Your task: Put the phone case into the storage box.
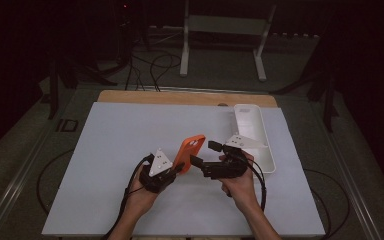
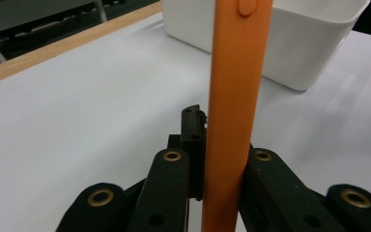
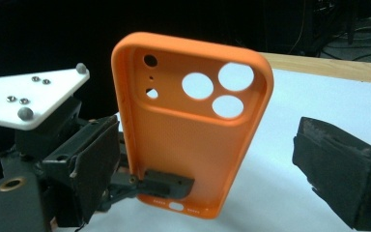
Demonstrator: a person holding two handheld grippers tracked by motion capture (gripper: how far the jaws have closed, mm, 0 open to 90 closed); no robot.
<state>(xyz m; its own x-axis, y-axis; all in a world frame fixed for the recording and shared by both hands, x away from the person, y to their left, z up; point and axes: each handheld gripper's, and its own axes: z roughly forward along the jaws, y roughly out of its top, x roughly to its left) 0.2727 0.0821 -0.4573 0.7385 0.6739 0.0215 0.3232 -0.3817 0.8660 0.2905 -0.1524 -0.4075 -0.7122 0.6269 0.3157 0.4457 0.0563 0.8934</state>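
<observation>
Dark lab: rig stand (image 1: 225, 40), cables (image 1: 152, 67)

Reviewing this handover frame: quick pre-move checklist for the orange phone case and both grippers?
1. Left gripper clamped on the orange phone case: ok, its jaws pinch the case's lower end in the left gripper view.
2. Case upright, off the table: ok, it stands tilted above the white surface.
3. Right gripper ready to take it: ok, jaws open, nothing between them.
4. Right gripper touching the case: cannot tell from the high view; in the right gripper view one pad sits beside it.
5. White bin free to receive: ok, it looks empty.
</observation>
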